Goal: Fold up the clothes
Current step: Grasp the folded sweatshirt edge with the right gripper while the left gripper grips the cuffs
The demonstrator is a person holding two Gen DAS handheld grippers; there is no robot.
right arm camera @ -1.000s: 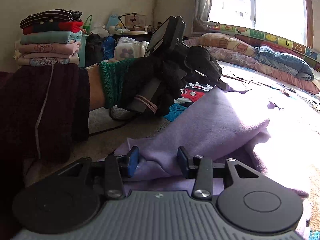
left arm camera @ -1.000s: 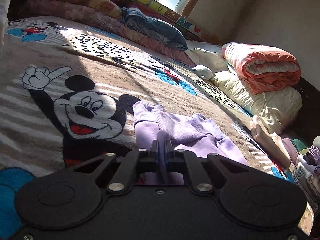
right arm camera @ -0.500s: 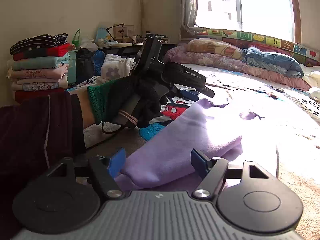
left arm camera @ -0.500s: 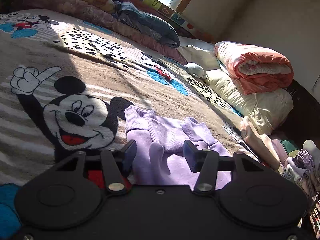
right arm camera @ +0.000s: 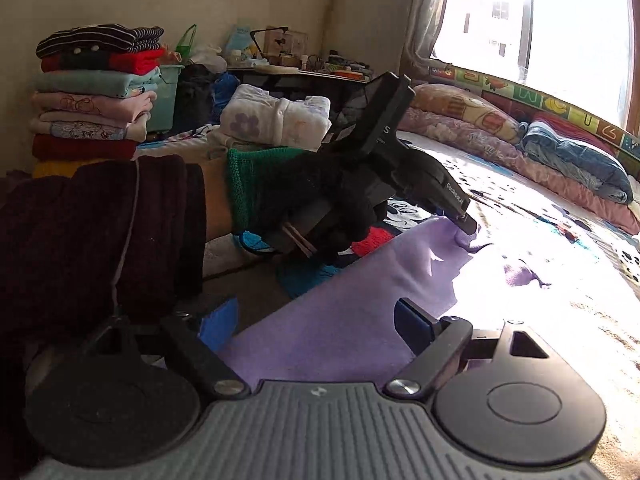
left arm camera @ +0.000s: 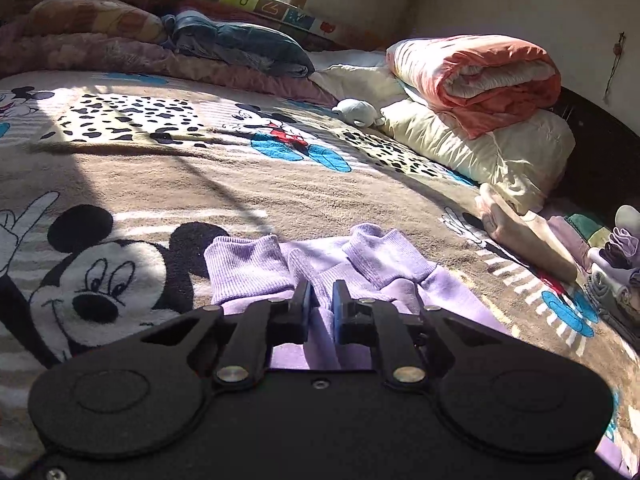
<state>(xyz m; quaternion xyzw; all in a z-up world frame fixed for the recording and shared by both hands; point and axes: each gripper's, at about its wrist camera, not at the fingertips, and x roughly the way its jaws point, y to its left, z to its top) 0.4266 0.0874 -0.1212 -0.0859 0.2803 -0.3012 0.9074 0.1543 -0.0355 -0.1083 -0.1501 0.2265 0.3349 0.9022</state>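
Sunlit bed, cartoon-mouse blanket (left arm camera: 248, 184), lilac garment (left arm camera: 384, 268) lying across it.
Left gripper (left arm camera: 321, 307) pinches a ridge of lilac fabric near the ribbed cuffs; right gripper (right arm camera: 316, 322) gapes wide over the other end, holding nothing. Judgement: lift evenly, keep edges aligned on the soft pile. Folded clothes stack (right arm camera: 94, 92) stands behind.

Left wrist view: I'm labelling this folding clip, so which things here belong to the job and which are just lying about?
In the job:
purple garment, lying on the bed
left gripper, closing on a ridge of its fabric
right gripper, open over it

Lying about:
Mickey blanket
rolled orange quilt
cream quilt
blue pillow
stack of folded clothes
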